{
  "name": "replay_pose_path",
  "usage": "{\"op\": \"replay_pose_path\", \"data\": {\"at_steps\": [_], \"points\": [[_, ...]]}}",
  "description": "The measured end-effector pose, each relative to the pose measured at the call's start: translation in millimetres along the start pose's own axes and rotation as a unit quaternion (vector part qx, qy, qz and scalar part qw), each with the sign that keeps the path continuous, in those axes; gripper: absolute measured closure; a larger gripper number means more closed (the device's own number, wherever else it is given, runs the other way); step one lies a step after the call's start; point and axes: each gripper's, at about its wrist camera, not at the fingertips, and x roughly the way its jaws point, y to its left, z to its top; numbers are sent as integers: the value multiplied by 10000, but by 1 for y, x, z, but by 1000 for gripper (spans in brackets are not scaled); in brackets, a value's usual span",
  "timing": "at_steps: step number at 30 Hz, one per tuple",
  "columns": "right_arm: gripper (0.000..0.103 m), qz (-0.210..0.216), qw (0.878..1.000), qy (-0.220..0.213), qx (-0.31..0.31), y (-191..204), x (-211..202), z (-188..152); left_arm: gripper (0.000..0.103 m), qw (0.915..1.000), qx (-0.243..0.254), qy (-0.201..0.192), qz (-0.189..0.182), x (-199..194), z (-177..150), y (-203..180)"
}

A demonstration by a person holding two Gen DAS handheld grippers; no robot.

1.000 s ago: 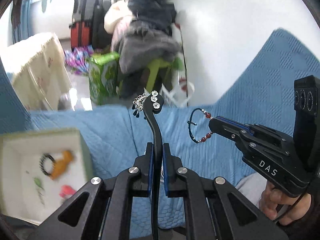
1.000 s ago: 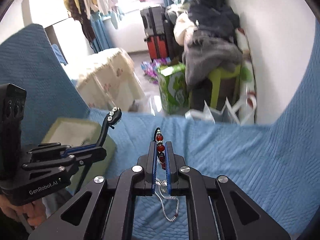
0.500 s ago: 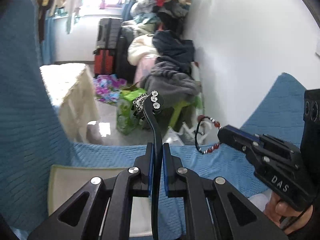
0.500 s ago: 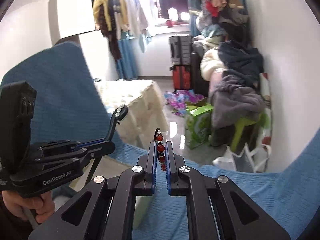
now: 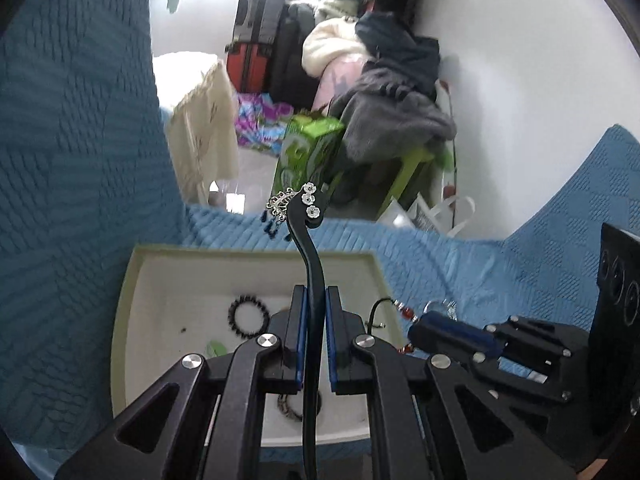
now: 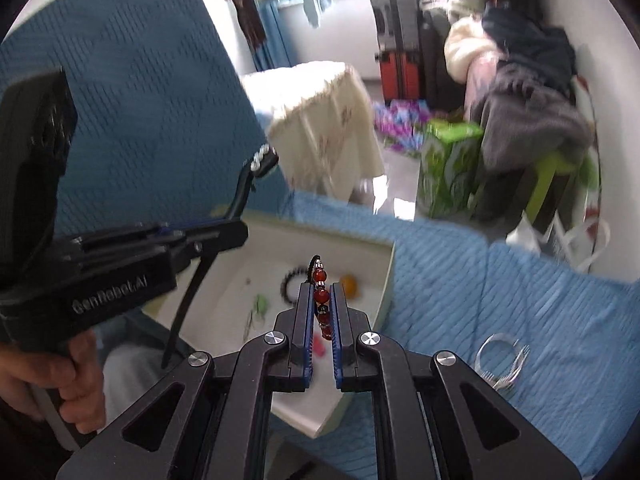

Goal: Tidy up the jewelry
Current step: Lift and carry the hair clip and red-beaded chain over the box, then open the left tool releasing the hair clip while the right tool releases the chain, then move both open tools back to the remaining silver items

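Note:
My left gripper (image 5: 313, 300) is shut on a black curved hair stick (image 5: 310, 248) with silver flowers and blue dangles at its tip, held above the white tray (image 5: 256, 254). My right gripper (image 6: 321, 300) is shut on a red bead bracelet (image 6: 320, 294) over the tray's near corner (image 6: 384, 280). The right gripper also shows in the left wrist view (image 5: 420, 326), at the tray's right rim. The left gripper shows in the right wrist view (image 6: 236, 232). Inside the tray lie a black bead bracelet (image 5: 249, 315), a green piece (image 5: 216, 347), an orange piece (image 6: 348, 282) and a pink piece (image 6: 318, 347).
A silver chain and rings (image 6: 500, 358) lie on the blue quilted cover (image 6: 520, 300) right of the tray. Beyond the sofa edge are a green box (image 5: 308, 152), a cloth-covered table (image 5: 204, 120), suitcases and piled clothes against the wall.
Both grippers have tipped downward and come over the white tray, still holding their pieces. The tray's contents are back in view.

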Motion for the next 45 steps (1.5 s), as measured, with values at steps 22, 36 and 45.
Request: {"op": "replay_pose_path", "data": {"at_steps": [22,36,45], "points": [[79,232,9979,-589,-124,-16,-69,17,38,9981,-150,-554,227,-37,-8,-11],[79,-304,9935,-1085,152,-89,-115,-8,38,9950,-32,-926,-363,-44,-6,-85],[79,-534,9938,-778,594,-136,-98,-63,48,9944,203,-193,-1020,13,-37,-140]]}}
